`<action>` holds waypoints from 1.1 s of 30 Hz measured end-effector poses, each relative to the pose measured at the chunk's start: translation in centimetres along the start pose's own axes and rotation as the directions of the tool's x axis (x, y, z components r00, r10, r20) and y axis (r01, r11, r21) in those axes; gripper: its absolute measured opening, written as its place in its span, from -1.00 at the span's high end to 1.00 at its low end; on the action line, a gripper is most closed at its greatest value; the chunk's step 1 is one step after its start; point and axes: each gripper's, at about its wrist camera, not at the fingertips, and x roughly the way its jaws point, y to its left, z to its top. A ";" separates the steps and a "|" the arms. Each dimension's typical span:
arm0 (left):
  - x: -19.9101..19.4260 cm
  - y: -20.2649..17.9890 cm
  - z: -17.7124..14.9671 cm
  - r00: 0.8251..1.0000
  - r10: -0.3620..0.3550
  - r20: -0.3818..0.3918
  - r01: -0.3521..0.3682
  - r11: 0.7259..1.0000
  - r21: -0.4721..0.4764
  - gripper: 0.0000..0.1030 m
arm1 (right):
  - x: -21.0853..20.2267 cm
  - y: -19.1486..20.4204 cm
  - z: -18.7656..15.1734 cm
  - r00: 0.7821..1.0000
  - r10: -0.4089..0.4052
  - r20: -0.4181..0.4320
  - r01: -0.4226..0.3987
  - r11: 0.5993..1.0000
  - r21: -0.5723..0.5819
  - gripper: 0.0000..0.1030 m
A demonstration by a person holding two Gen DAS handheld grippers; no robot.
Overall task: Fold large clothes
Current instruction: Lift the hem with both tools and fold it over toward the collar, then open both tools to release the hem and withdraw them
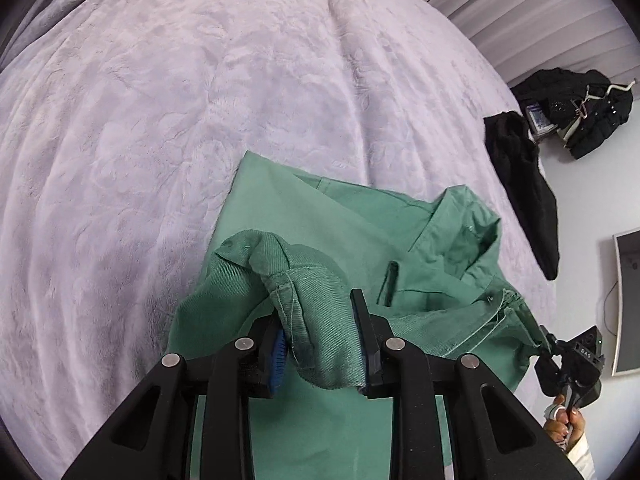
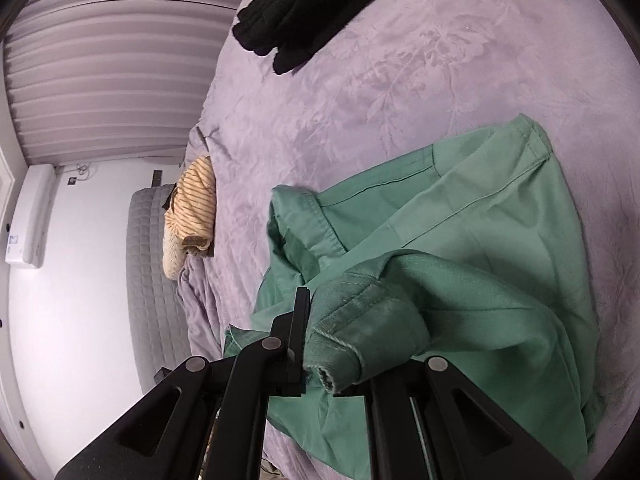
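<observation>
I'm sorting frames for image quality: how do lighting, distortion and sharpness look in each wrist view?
Left wrist view: soft, even light, no glare; fisheye bends the bed cover into a dome and darkens the corners; the green garment in the left gripper is sharp. Right wrist view: same flat light, curtain folds curve strongly; the cloth in the right gripper looks slightly soft.

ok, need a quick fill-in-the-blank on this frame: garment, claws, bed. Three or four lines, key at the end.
1. Both claws are shut on the ____ cotton garment.
2. The garment lies on a plush ____ blanket.
3. The left claw and right claw each pinch a bunched ____ of fabric.
4. A ____ knit garment lies further off on the blanket.

Missing: green; lilac; fold; black
</observation>
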 end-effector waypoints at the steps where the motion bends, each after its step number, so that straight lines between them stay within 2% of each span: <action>1: 0.3 0.0 0.0 1.000 0.015 -0.005 -0.014 1.000 0.013 0.45 | 0.3 -0.3 0.1 1.000 -0.010 0.003 0.010 1.000 0.008 0.87; 2: 0.4 0.0 0.1 1.000 0.029 -0.011 -0.028 0.999 0.024 0.35 | 0.5 -0.6 0.1 1.000 -0.015 0.008 0.015 1.000 0.015 0.87; 3: 0.4 -0.1 0.2 0.999 0.053 -0.011 -0.053 0.998 0.037 0.15 | 0.5 -0.9 0.2 1.000 -0.022 0.014 0.022 0.999 0.024 0.81; 5: -0.1 -0.3 0.6 0.994 0.111 0.022 -0.112 0.991 0.070 0.06 | 0.6 -1.0 0.4 0.999 -0.042 0.019 0.041 0.998 0.039 0.79; 6: -0.7 -0.4 0.8 0.991 0.124 0.041 -0.127 0.988 0.085 -0.09 | 0.5 -0.9 0.5 0.998 -0.054 0.018 0.053 0.998 0.045 0.73; 7: -1.3 -0.4 1.0 0.989 0.133 0.057 -0.138 0.986 0.089 -0.27 | 0.5 -0.9 0.5 0.998 -0.063 0.016 0.062 0.997 0.044 0.60; 8: -1.9 -0.4 1.2 0.987 0.138 0.080 -0.145 0.986 0.084 -0.60 | 0.3 -0.7 0.5 0.997 -0.069 0.020 0.068 0.997 0.035 0.51; 9: -2.6 -0.4 1.5 0.984 0.141 0.111 -0.150 0.986 0.078 -0.64 | -0.2 -0.3 0.5 0.996 -0.081 0.038 0.080 0.997 0.015 0.29; 10: -3.0 -0.4 1.7 0.981 0.142 0.130 -0.153 0.985 0.078 -0.64 | -0.6 0.0 0.7 0.994 -0.092 0.057 0.092 0.996 -0.001 -0.08; 11: -3.1 -0.4 2.0 0.980 0.146 0.138 -0.158 0.984 0.078 -0.64 | -1.1 0.3 0.8 0.992 -0.101 0.078 0.102 0.995 -0.018 -0.19; 14: -2.7 -0.6 2.3 0.973 0.178 0.149 -0.194 0.976 0.099 -0.64 | -2.1 1.5 1.2 0.975 -0.182 0.124 0.193 0.977 -0.085 -0.20; 17: -0.7 -1.0 1.6 0.971 0.208 0.121 -0.226 0.962 0.153 -0.64 | -1.5 2.0 1.3 0.941 -0.311 0.130 0.329 0.932 -0.150 -0.08; 18: 0.0 -1.2 1.1 0.967 0.224 0.118 -0.242 0.955 0.171 -0.64 | -1.1 1.9 1.2 0.931 -0.341 0.128 0.360 0.916 -0.178 0.20; 19: 0.9 -1.3 0.6 0.963 0.244 0.118 -0.263 0.946 0.190 -0.64 | -0.5 1.8 1.1 0.922 -0.369 0.122 0.387 0.899 -0.205 0.62; 20: 1.9 -1.4 0.1 0.958 0.263 0.117 -0.283 0.936 0.208 -0.64 | 0.1 1.6 0.9 0.906 -0.408 0.116 0.424 0.875 -0.232 0.76; 22: 4.3 -1.3 -0.8 0.941 0.323 0.106 -0.339 0.910 0.240 -0.64 | 1.7 0.5 0.5 0.850 -0.515 0.110 0.524 0.806 -0.275 0.84; 23: 5.3 -1.1 -1.1 0.930 0.352 0.103 -0.367 0.895 0.253 -0.64 | 2.4 -0.3 0.4 0.827 -0.552 0.108 0.557 0.779 -0.288 0.86; 24: 6.3 -0.9 -1.4 0.919 0.380 0.106 -0.394 0.880 0.266 -0.64 | 2.9 -1.2 0.3 0.803 -0.585 0.110 0.589 0.754 -0.293 0.97; 25: 7.0 -0.6 -1.6 0.916 0.384 0.112 -0.400 0.872 0.281 -0.64 | 3.2 -2.0 0.4 0.786 -0.607 0.120 0.612 0.735 -0.291 1.00; 26: 7.3 -0.4 -1.7 0.917 0.380 0.118 -0.398 0.871 0.288 -0.65 | 3.1 -2.7 0.4 0.782 -0.609 0.132 0.618 0.732 -0.287 1.00; 29: 6.6 0.4 -1.2 0.916 0.385 0.111 -0.400 0.878 0.263 -0.65 | 2.3 -3.5 0.5 0.789 -0.594 0.154 0.612 0.742 -0.273 1.00; 31: 5.1 1.2 -1.0 0.902 0.417 0.113 -0.432 0.869 0.242 -0.65 | 1.3 -3.5 0.2 0.775 -0.608 0.170 0.631 0.734 -0.252 1.00; 32: 4.2 1.6 -1.1 0.900 0.421 0.114 -0.437 0.869 0.232 -0.65 | 0.7 -3.5 -0.1 0.759 -0.626 0.180 0.651 0.722 -0.233 1.00; 33: 3.2 1.9 -1.4 0.904 0.413 0.115 -0.428 0.875 0.225 -0.65 | -0.4 -3.4 -0.5 0.754 -0.628 0.190 0.656 0.725 -0.209 1.00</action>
